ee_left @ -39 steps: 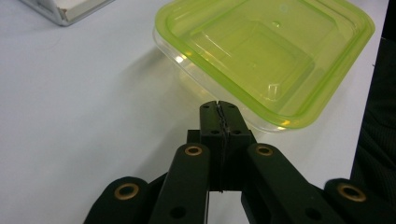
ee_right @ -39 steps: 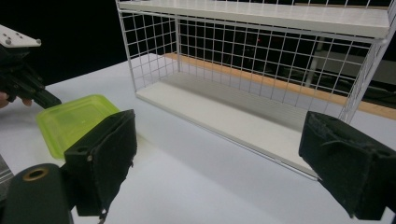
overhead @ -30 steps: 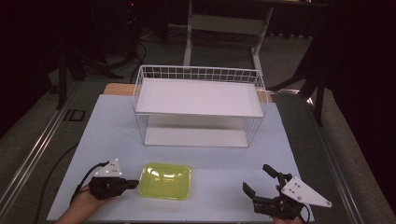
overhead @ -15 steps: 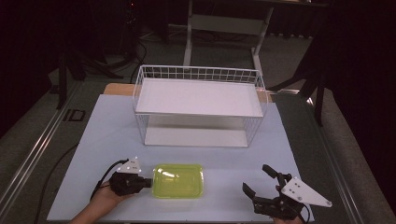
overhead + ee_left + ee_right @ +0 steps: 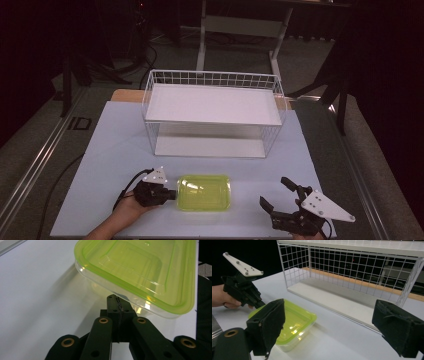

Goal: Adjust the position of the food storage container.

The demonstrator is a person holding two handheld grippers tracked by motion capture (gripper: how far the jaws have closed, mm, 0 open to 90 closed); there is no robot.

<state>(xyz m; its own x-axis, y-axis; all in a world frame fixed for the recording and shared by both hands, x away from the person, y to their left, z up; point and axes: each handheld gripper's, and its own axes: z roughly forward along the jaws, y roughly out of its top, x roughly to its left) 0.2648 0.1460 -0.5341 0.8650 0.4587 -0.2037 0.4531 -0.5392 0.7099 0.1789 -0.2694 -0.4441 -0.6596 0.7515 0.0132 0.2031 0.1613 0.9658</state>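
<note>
A clear plastic container with a yellow-green lid (image 5: 204, 192) lies on the white table near the front edge. My left gripper (image 5: 174, 195) is at its left end, shut on the lid's rim. In the left gripper view the jaws (image 5: 117, 300) meet on the rim of the container (image 5: 140, 267), which casts a shadow on the table. My right gripper (image 5: 272, 191) stands open to the right of the container, apart from it. In the right gripper view the wide gap between my jaws (image 5: 332, 327) holds nothing, and the container (image 5: 294, 322) and left gripper (image 5: 258, 303) lie beyond.
A white wire rack (image 5: 210, 105) with an upper shelf and a lower shelf stands behind the container at mid-table. Its mesh front (image 5: 362, 270) faces me in the right gripper view. The table's front edge is close to both hands.
My left gripper has moved to the right, bringing the container with it toward the table's middle. The right gripper has stayed in place, open.
</note>
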